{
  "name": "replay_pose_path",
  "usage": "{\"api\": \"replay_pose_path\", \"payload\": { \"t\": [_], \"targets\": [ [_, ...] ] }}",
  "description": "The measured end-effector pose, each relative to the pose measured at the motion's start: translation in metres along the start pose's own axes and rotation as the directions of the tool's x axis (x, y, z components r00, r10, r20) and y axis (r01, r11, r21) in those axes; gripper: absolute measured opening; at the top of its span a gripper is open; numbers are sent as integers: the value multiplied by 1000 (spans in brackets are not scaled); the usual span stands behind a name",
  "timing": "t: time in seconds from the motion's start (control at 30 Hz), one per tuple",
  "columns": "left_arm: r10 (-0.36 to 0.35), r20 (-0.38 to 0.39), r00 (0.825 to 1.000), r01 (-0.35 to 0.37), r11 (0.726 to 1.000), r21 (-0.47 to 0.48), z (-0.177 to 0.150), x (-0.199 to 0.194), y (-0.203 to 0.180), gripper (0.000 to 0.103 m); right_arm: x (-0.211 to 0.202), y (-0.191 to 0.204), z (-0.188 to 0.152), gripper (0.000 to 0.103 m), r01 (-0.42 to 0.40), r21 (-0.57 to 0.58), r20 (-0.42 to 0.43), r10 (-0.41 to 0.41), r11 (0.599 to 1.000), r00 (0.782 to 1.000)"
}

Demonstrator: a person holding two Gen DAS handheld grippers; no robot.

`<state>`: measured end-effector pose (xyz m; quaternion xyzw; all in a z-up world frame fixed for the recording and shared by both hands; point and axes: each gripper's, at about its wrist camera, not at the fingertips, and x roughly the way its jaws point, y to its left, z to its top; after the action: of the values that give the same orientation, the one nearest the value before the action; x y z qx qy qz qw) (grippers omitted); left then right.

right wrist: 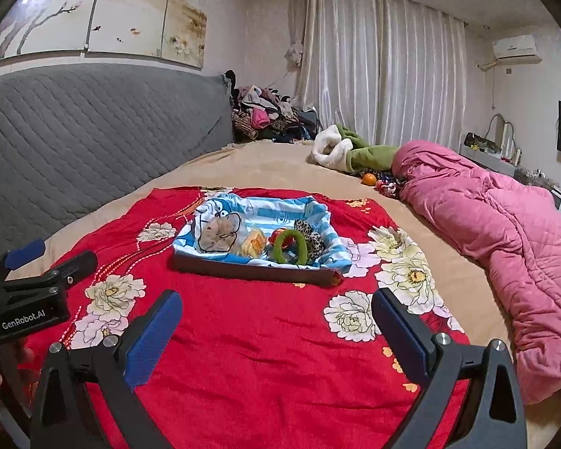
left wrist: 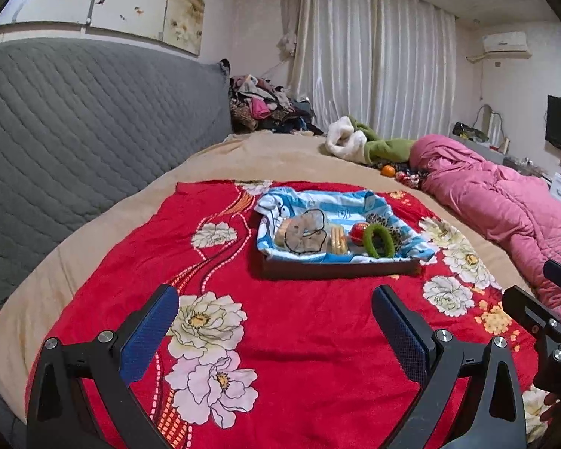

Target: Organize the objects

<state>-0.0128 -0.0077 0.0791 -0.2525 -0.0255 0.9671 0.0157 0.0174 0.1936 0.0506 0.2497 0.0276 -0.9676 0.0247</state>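
Observation:
A dark tray (left wrist: 340,267) (right wrist: 250,267) lined with a blue striped cloth sits on the red floral blanket (left wrist: 280,336) (right wrist: 261,355). It holds a beige scrunchie (left wrist: 304,234) (right wrist: 218,234), a yellow item (left wrist: 337,244) (right wrist: 253,245), a red item (left wrist: 358,232) (right wrist: 278,232), a green ring (left wrist: 378,240) (right wrist: 293,247) and a leopard scrunchie (right wrist: 312,239). My left gripper (left wrist: 275,321) is open and empty, short of the tray. My right gripper (right wrist: 276,321) is open and empty too. The left gripper also shows at the left of the right wrist view (right wrist: 37,273).
A pink quilt (left wrist: 497,202) (right wrist: 505,224) lies along the right of the bed. An orange (left wrist: 388,170) (right wrist: 369,179), a green and white garment (left wrist: 370,144) (right wrist: 348,149) and a clothes pile (left wrist: 265,108) lie at the far end. A grey padded headboard (left wrist: 74,119) stands on the left.

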Motion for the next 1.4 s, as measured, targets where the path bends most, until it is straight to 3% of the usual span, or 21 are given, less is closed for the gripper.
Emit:
{"api": "replay_pose_path", "payload": {
  "t": [0.8,1.4],
  "targets": [
    [5,-66,998,-3,999,36,-33,39,-4,103,33,-6,-31,102,-8,17,-63,9,1000,998],
    [-20,-123,992,20,1000,0,-60,70,2,103,63,-17,-65,102,5,46,-143,1,999,990]
  ]
}}
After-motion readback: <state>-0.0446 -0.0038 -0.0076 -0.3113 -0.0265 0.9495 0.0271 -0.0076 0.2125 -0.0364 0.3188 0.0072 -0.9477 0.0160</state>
